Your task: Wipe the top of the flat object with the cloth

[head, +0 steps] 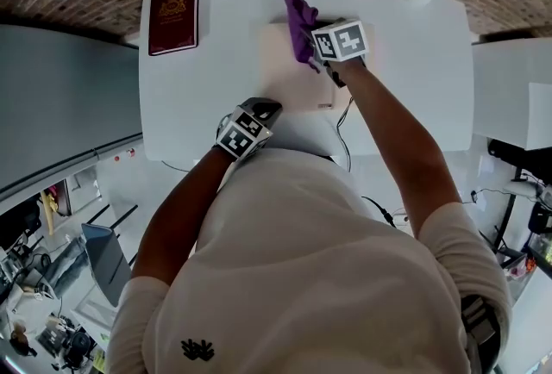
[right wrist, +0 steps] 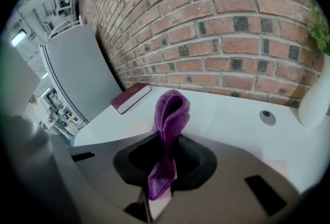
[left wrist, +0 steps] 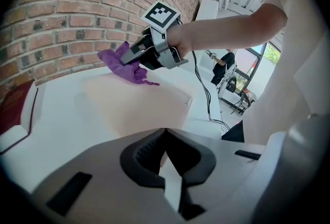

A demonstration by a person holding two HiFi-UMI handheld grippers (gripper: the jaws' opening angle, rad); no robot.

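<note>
right hand-held gripper (right wrist: 164,166) pinching cloth (right wrist: 170,114) on flat board (head: 289,79) | left hand-held gripper (left wrist: 165,135) closed, empty | I fear unbraced board sliding

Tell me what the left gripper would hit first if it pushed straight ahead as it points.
Most likely the flat beige board on the white table, straight ahead of the left gripper. The purple cloth in the right gripper lies farther along. Height is unclear; it might pass above the board.
</note>
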